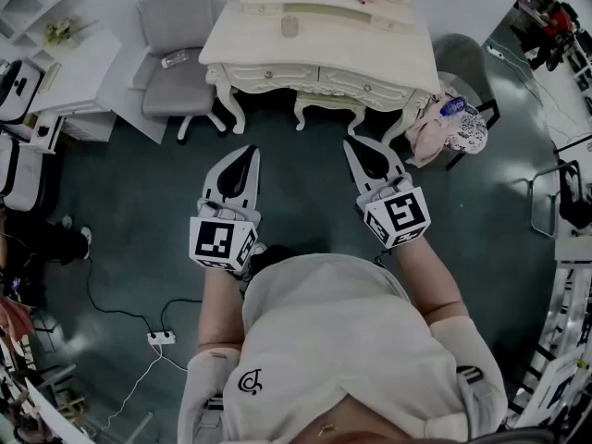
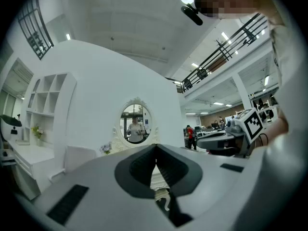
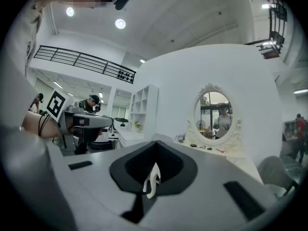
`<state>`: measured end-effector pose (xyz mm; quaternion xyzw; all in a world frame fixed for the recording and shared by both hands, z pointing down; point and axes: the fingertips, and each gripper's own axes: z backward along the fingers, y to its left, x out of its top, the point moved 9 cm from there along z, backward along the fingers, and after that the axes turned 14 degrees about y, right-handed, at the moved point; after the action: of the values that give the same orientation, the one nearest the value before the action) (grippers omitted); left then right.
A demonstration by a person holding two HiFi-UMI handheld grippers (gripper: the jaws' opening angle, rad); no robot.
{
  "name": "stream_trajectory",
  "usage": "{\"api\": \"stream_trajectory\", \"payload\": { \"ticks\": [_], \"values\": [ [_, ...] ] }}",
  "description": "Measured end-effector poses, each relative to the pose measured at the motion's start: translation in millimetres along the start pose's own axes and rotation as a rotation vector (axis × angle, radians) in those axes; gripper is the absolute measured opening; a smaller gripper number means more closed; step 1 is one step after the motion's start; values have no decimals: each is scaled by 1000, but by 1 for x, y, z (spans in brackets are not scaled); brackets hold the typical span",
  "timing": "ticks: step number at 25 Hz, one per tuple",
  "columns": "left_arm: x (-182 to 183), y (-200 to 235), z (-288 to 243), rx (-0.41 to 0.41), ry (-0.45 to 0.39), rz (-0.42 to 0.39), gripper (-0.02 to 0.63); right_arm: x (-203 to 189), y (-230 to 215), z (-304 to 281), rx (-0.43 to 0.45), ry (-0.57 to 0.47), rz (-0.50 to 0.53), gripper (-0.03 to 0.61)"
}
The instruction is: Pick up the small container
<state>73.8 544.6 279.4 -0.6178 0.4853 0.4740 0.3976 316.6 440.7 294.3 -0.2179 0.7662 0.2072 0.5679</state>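
The small container point(image 1: 289, 26) is a pale cylinder standing on the white dressing table point(image 1: 370, 58), near its middle. My left gripper point(image 1: 248, 152) and right gripper point(image 1: 352, 143) hang side by side over the dark floor, a short way in front of the table and pointing toward it. Both are shut, with nothing between the jaws. In the left gripper view the left gripper point(image 2: 155, 147) has its jaws meeting at the tip, in line with the oval mirror point(image 2: 135, 123). In the right gripper view the right gripper point(image 3: 155, 143) is closed the same way.
A grey chair point(image 1: 176, 54) stands left of the table, beside a white shelf unit point(image 1: 74, 72). A seat with cloth and a bag point(image 1: 453, 123) stands at the table's right corner. A power strip point(image 1: 162, 338) and cables lie on the floor at the left.
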Motion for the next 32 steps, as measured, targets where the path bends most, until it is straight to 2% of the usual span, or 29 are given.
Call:
{"api": "stream_trajectory", "payload": {
  "ticks": [9, 13, 19, 26, 32],
  "values": [
    [0, -4, -1, -5, -6, 33, 14, -4, -4, 4, 9, 3, -16, 3],
    [-2, -6, -7, -8, 10, 34, 14, -7, -13, 0, -13, -4, -67, 6],
    [-8, 5, -22, -5, 36, 36, 14, -13, -24, -18, -2, -3, -82, 6],
    [-9, 54, -72, -22, 26, 39, 14, -12, -44, -78, -8, 24, -71, 8],
    [-6, 130, -149, -91, 26, 25, 14, -2, -73, -169, -59, 47, -93, 8]
  ]
}}
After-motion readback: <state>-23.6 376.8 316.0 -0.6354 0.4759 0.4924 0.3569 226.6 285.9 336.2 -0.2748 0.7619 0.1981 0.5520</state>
